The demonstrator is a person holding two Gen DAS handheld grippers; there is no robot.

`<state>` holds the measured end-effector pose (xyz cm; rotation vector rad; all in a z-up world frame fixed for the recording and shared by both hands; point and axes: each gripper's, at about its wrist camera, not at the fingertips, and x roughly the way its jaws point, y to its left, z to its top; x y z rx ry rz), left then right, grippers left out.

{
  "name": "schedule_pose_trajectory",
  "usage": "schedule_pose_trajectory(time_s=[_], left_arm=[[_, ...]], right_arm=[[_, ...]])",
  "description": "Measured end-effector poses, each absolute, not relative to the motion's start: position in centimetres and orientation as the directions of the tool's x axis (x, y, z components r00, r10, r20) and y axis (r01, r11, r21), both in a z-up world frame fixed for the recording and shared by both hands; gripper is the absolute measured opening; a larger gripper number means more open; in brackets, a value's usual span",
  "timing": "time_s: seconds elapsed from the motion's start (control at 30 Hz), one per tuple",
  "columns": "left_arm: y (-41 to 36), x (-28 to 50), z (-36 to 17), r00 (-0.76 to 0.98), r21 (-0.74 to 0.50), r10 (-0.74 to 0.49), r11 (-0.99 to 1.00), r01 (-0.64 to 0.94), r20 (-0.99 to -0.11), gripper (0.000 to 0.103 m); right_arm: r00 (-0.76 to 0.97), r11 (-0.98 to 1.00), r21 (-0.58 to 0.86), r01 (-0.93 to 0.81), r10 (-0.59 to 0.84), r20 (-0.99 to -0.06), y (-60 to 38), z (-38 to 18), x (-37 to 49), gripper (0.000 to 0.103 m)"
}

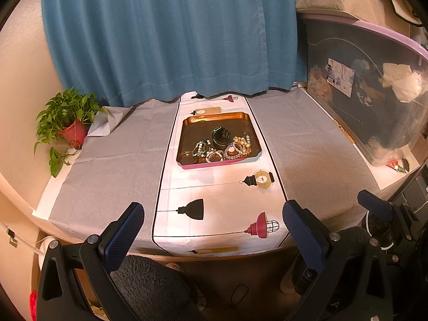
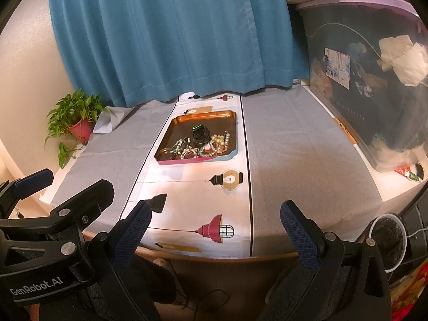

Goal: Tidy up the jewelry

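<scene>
Both the left gripper [image 1: 214, 230] and right gripper [image 2: 215, 224] hang wide open and empty at the frame's bottom, seemingly poised to sort the jewelry [image 1: 222, 148] heaped in the tray [image 1: 214, 116] mid-frame on the table [image 1: 120, 147]

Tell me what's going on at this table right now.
A person holds two tongs, both open and empty, at the near edge of the table. The left tongs and right tongs point toward a tray farther back, where bracelets and a watch lie piled together. Nothing has been picked up yet.
</scene>
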<state>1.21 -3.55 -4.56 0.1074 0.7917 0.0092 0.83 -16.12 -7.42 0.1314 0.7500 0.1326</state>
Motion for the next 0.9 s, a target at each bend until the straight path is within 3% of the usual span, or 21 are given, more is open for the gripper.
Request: schedule_pose_trajectory(time_s=[0.9], left_arm=[[-3.57, 1.23, -4.54, 0.699, 0.101, 0.050, 0.994, 0.033, -0.713, 0.103]], right_arm=[[0.722, 0.983, 0.169, -0.072, 0.168, -0.671, -16.32, -7.46, 0.81, 0.097]])
